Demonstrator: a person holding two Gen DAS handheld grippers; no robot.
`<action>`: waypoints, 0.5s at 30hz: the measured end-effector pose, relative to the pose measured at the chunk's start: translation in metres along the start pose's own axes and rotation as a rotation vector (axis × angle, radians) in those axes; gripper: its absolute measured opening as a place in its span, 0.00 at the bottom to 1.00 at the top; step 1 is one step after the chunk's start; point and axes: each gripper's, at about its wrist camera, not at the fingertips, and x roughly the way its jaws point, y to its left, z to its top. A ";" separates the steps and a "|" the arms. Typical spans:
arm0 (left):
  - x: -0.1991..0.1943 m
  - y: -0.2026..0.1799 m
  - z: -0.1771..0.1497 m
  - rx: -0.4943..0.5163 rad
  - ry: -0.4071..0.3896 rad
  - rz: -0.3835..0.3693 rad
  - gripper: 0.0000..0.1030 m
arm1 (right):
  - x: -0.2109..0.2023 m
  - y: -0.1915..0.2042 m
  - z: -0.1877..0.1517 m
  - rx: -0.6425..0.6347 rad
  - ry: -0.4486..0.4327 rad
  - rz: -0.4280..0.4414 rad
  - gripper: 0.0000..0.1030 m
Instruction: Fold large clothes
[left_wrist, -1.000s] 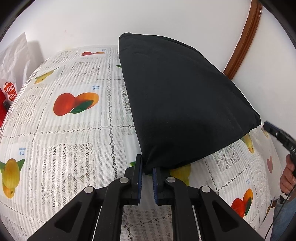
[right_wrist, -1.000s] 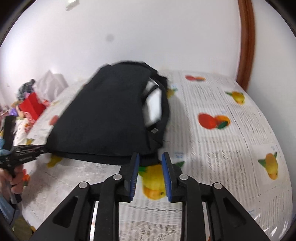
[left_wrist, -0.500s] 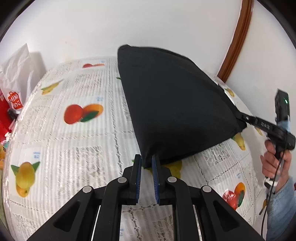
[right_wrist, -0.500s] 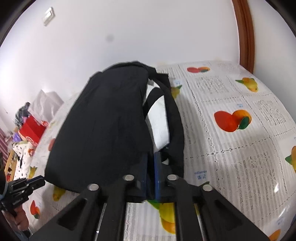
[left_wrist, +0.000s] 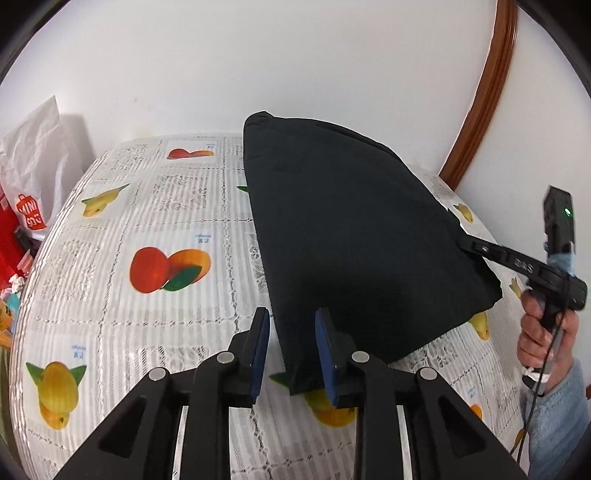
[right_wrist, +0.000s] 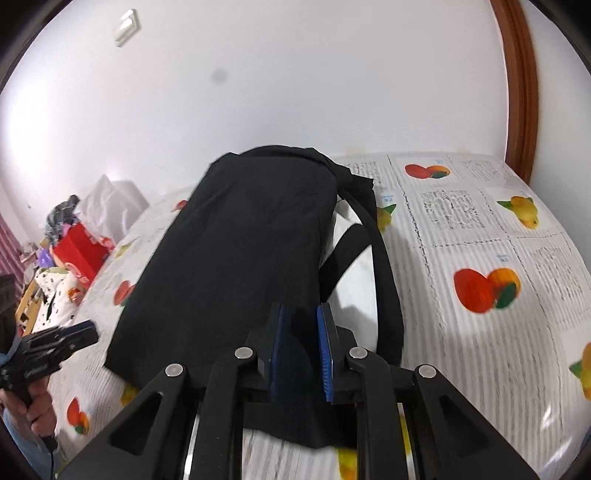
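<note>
A black garment (left_wrist: 354, 243) lies folded on the fruit-print tablecloth (left_wrist: 155, 229). In the right wrist view it (right_wrist: 240, 251) shows black straps and a white patch along its right side. My left gripper (left_wrist: 291, 350) is open, its blue pads straddling the garment's near corner without pinching it. It also shows at the left edge of the right wrist view (right_wrist: 70, 341). My right gripper (right_wrist: 301, 350) is open with cloth lying between its pads. In the left wrist view it (left_wrist: 467, 245) touches the garment's right edge.
A white bag and a red MINISO bag (left_wrist: 29, 218) stand at the table's left. Red boxes and clutter (right_wrist: 79, 251) lie beyond that edge. White walls and a brown door frame (left_wrist: 480, 96) bound the table's back and right.
Both grippers have opened and let go of the garment, which now rests on the table. The left gripper has pulled back slightly and tilted up.
</note>
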 end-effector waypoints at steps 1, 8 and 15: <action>0.004 -0.001 0.001 0.001 0.006 -0.003 0.24 | 0.004 0.000 0.003 0.006 0.005 0.003 0.18; 0.024 -0.005 -0.001 0.010 0.047 0.016 0.25 | 0.001 0.003 0.022 0.006 -0.078 0.031 0.03; 0.022 -0.002 -0.002 0.006 0.049 0.000 0.25 | -0.003 -0.004 0.008 0.016 -0.041 -0.037 0.06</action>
